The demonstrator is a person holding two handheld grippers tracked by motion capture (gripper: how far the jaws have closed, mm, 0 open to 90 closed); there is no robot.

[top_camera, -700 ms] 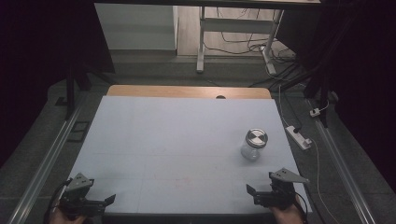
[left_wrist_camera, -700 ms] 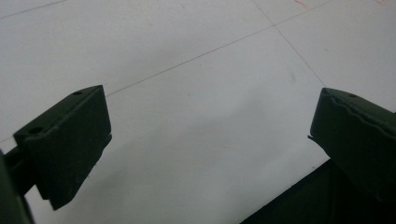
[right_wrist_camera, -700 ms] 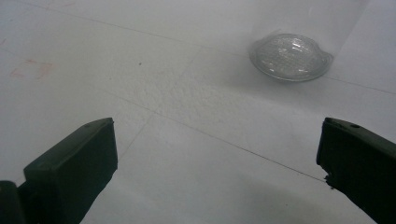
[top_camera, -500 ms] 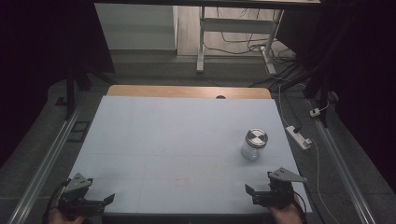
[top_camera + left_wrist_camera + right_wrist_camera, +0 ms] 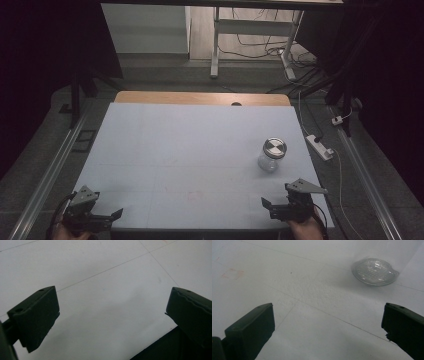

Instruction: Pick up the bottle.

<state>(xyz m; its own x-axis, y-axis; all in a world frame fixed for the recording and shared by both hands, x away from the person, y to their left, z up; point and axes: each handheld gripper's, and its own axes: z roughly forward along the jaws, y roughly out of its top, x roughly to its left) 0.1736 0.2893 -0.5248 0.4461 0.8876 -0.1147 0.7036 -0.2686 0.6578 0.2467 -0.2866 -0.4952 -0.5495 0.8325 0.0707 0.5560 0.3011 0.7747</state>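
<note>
One jar, two grippers.
You've got a single lidded glass jar (image 5: 272, 154) on one table (image 5: 190, 150), plus your left gripper (image 5: 116, 215) and right gripper (image 5: 266, 204).

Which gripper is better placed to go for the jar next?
Right. The right gripper sits at the near right edge of the table, just in front of the jar, jaws open, with the jar's base ahead of it. The left gripper, also open, is at the far near-left corner.
</note>
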